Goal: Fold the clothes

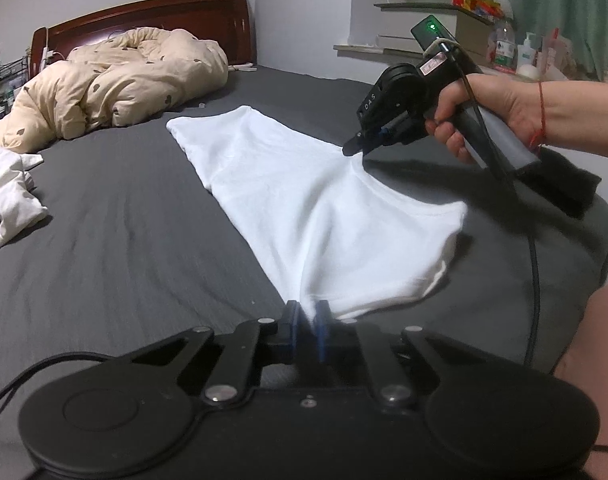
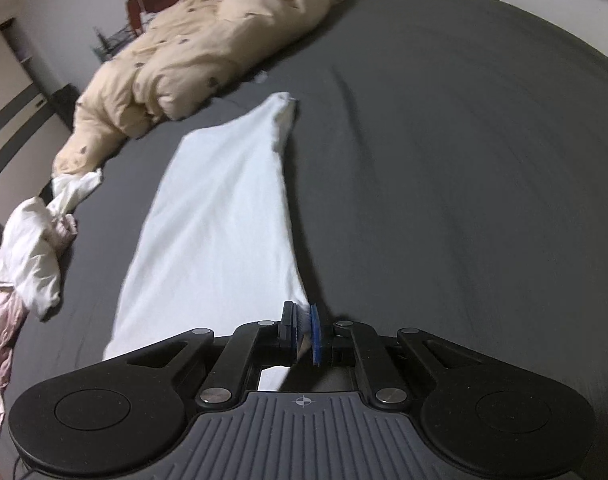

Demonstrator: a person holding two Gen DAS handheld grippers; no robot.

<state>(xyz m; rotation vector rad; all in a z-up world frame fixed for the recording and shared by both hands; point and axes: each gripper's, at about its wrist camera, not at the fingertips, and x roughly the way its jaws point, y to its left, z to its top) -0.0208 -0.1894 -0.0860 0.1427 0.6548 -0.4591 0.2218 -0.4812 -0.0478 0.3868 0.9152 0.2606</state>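
A white garment (image 1: 304, 204) lies stretched along the grey bed (image 1: 115, 232), lifted at two edges. The left claw (image 1: 306, 320) is pinched closed on its near hem; the right claw (image 1: 354, 148) is clamped on its side edge. Beyond lie one beige duvet (image 1: 115, 80) and one heap of crumpled clothes (image 2: 27, 256), well apart from it.

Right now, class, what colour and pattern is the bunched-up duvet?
Beige duvet with small dark scattered motifs, clearest in the right wrist view.
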